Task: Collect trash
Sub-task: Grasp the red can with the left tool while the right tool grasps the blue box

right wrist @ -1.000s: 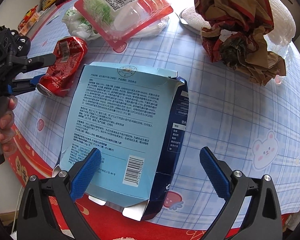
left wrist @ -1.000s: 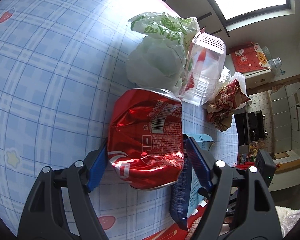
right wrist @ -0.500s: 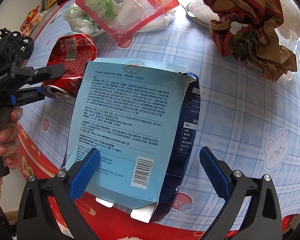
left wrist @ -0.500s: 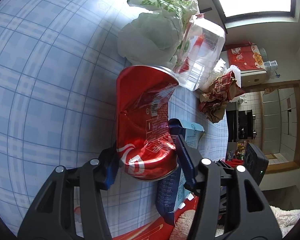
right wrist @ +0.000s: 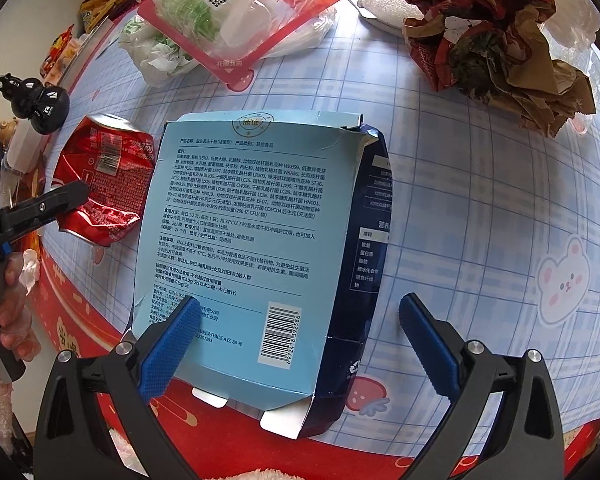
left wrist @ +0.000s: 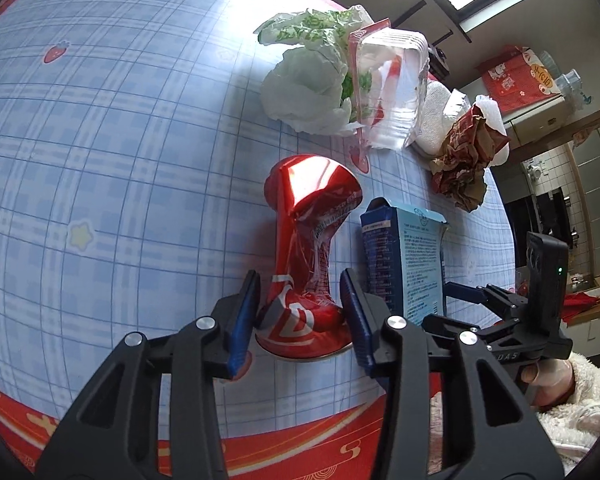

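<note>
My left gripper [left wrist: 300,316] is shut on a crushed red soda can [left wrist: 306,248] and holds its bottom end between the blue pads; the can also shows in the right wrist view [right wrist: 104,184]. A flattened light-blue cardboard box [right wrist: 244,248] lies on the checked tablecloth near the table's front edge, also visible in the left wrist view [left wrist: 404,264]. My right gripper [right wrist: 300,344] is open, its pads on either side of the box's near end, the left pad over the box face.
At the back lie a white-green plastic bag [left wrist: 308,76], a clear plastic tray with red film [right wrist: 240,12], crumpled brown-red paper wrapping [right wrist: 496,40] and a white cloth [left wrist: 432,120]. The table's red front border [right wrist: 420,448] marks its edge.
My left gripper has closed on the can and turned it so that it stands narrower between the pads. My right gripper has moved slightly forward over the box and stays open.
</note>
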Demonstrator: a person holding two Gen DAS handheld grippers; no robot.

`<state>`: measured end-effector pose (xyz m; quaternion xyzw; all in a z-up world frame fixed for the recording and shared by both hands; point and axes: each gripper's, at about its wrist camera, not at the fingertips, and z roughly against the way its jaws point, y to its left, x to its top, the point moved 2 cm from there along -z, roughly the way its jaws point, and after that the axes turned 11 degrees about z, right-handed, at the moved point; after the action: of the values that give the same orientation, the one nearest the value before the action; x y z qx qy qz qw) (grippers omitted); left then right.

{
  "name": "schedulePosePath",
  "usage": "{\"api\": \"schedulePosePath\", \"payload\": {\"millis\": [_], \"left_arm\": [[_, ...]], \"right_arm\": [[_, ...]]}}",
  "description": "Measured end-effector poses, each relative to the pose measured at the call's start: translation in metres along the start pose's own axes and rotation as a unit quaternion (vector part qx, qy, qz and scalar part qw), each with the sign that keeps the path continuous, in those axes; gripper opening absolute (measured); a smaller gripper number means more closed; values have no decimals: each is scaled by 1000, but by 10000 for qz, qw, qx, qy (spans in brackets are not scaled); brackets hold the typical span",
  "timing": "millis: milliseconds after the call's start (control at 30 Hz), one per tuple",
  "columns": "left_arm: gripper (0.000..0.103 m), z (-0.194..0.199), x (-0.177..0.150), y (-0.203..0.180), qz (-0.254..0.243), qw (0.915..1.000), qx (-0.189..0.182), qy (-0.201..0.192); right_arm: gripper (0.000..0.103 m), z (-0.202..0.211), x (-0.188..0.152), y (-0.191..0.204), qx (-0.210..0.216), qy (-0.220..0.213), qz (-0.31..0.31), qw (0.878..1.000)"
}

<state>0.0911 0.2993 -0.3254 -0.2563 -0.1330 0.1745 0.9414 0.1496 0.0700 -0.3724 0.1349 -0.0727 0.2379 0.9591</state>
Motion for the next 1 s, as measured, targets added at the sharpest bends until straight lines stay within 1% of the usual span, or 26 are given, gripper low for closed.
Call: {"api": "schedulePosePath", "payload": {"millis": [67, 100, 167, 200, 267, 367, 467, 533, 567, 600, 633, 700, 800, 1000], "left_arm": [[41, 3, -8, -3, -99, 9999, 116, -51], [33, 2, -12, -6, -145, 9998, 148, -35], [26, -4, -23, -11, -191, 9997, 74, 106], [24, -8, -28, -13, -216, 9996, 103, 176], [24, -16, -35, -17, -280, 9992, 180, 243], [23, -27, -40, -15, -131, 9992, 142, 336], [21, -31, -42, -14, -74, 9993, 144, 340], [14, -29, -43, -15, -67, 9994, 134, 318], [13, -26, -43, -16, -84, 9994, 167, 281], [9, -22, -44, -17, -116, 9995, 200, 224], [7, -17, -44, -18, -155, 9995, 200, 164], [7, -6, -42, -23, -237, 9996, 140, 70], [7, 3, -42, -30, -359, 9993, 43, 101], [7, -10, -47, -42, -503, 9981, 28, 353]], "right_arm": [[97, 3, -4, -4, 57, -32, -29, 10000], [97, 5, -8, -6, 82, -53, -42, 9999], [97, 7, -12, -9, 91, -69, -35, 9999], [97, 7, -14, -11, 85, -68, -29, 9999], [97, 8, -17, -13, 77, -57, -17, 10000], [97, 9, -19, -15, 94, -63, -22, 9999], [97, 8, -15, -11, 90, -75, -39, 9999], [97, 7, -14, -9, 58, -65, -20, 10000], [97, 7, -13, -8, 43, -56, -11, 10000], [97, 7, -13, -8, 40, -50, -14, 10000], [97, 7, -13, -7, 54, -51, -33, 10000], [97, 7, -12, -8, 128, -66, -107, 9998], [97, 9, -11, -14, 277, -100, -249, 9993], [97, 10, -10, -17, 345, -107, -332, 9988]]}}
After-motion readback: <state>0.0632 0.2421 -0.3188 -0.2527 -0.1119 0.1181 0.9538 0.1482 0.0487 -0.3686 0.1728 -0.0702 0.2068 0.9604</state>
